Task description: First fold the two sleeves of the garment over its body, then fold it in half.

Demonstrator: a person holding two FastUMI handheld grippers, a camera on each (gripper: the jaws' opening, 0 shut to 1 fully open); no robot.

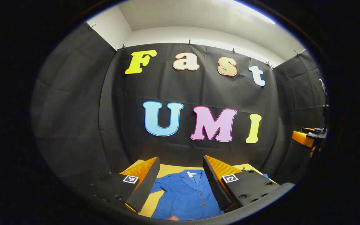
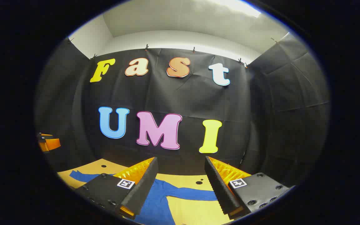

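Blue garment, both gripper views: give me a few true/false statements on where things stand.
1. The blue garment lies flat on the yellow table. True.
2. A sleeve is already folded over the body. False: it stretches out to the side.
3. The left gripper is shut on the collar. False: it is open above the garment.
4. The right gripper is open and holds nothing. True.
5. Buttons show down the front. True.
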